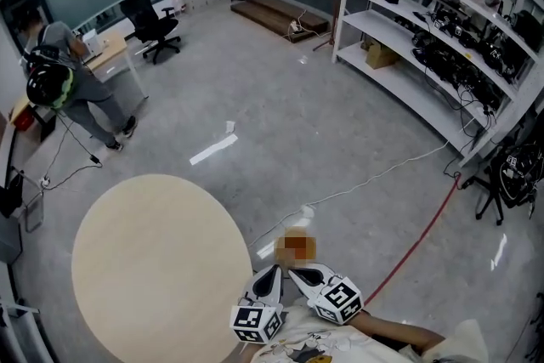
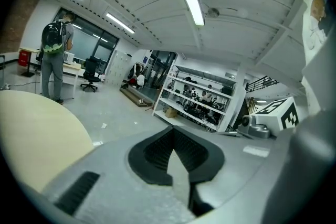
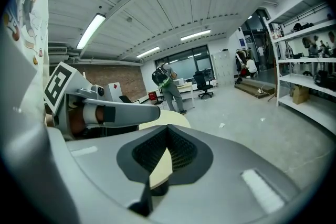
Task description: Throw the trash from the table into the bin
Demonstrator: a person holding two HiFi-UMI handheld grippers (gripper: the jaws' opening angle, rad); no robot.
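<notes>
A round beige table [image 1: 157, 268] stands at the lower left, and its top shows bare. No trash and no bin can be seen in any view. Both grippers hang close to the person's body beside the table's right edge, pointing roughly level across the room. My left gripper [image 1: 274, 269] is shut with nothing between its jaws [image 2: 172, 131]. My right gripper [image 1: 294, 271] sits just to its right, also shut and holding nothing [image 3: 167, 128]. The table edge [image 2: 31, 134] fills the left of the left gripper view and shows beyond the right jaws [image 3: 168, 118].
A person with a backpack [image 1: 64, 81] stands at a desk far left, near a black office chair [image 1: 153, 25]. White shelves [image 1: 425, 38] with equipment line the right. A red cable [image 1: 416, 242] and white scraps [image 1: 212, 150] lie on the grey floor.
</notes>
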